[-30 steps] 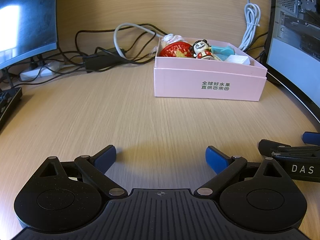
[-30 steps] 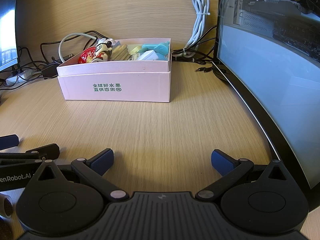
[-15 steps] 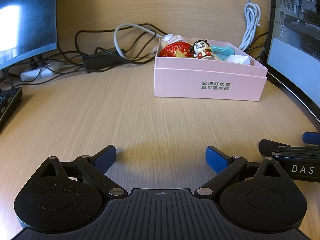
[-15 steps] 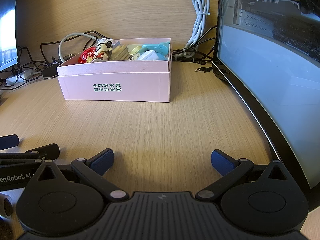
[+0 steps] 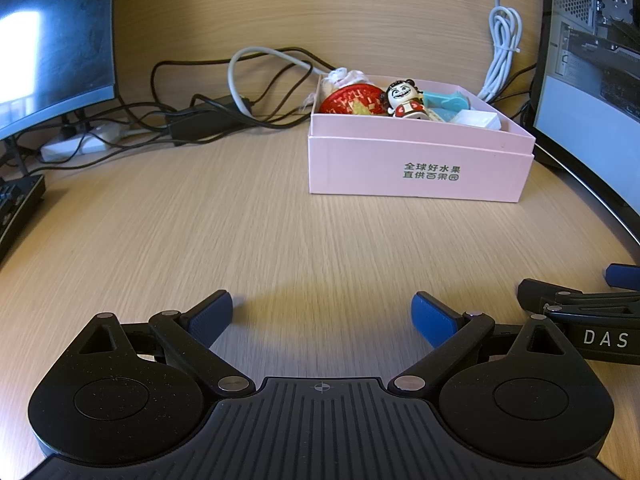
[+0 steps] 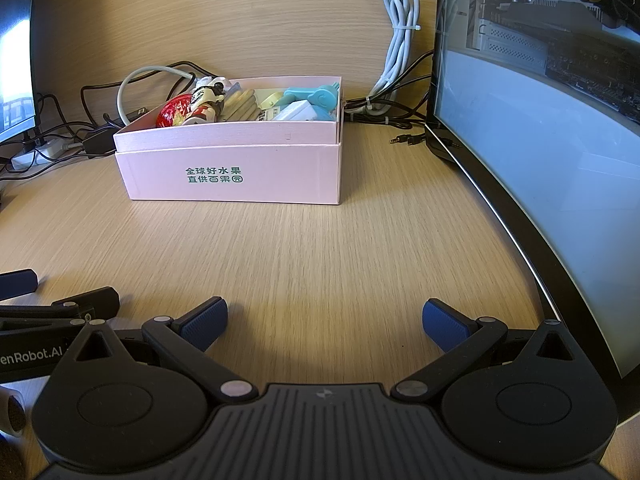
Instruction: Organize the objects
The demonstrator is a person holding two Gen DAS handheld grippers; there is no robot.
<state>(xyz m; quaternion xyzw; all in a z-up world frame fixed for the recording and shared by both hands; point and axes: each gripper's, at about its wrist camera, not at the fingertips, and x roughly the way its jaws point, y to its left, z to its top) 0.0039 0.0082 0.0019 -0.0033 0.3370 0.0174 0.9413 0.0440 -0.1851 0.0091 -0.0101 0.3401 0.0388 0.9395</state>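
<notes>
On the wooden surface [image 5: 224,216], toward the back, stands a pink cardboard box [image 5: 420,168] with green printed characters on its front wall. It is open at the top and holds a jumble of small things: a red round item [image 5: 352,100] at its left end, a cartoon figurine [image 5: 404,98] beside that, upright from the left wrist view, a light blue plastic piece [image 5: 446,100] and a white block [image 5: 478,118] toward the right end. The right wrist view also shows a bundle of tan sticks [image 6: 240,106] lying between the figurine and the blue piece.

The left claw [image 5: 322,314] sits low over the bare wood in front of the box and well apart from it, its blue-padded fingers spread wide with nothing between them. The right claw [image 6: 324,320] is likewise splayed wide and empty, at about the same nearness to the box. The two tools lie side by side; each shows at the edge of the other's view.

Behind the box, black cables [image 5: 192,92] and a grey looped cable [image 5: 256,60] trail along the back wall, and a white coiled cord [image 6: 400,20] hangs beside a large curved monitor [image 6: 540,128] standing just right of the box. Another monitor [image 5: 52,40] stands at the far left, with a white power strip [image 5: 80,144] below it.
</notes>
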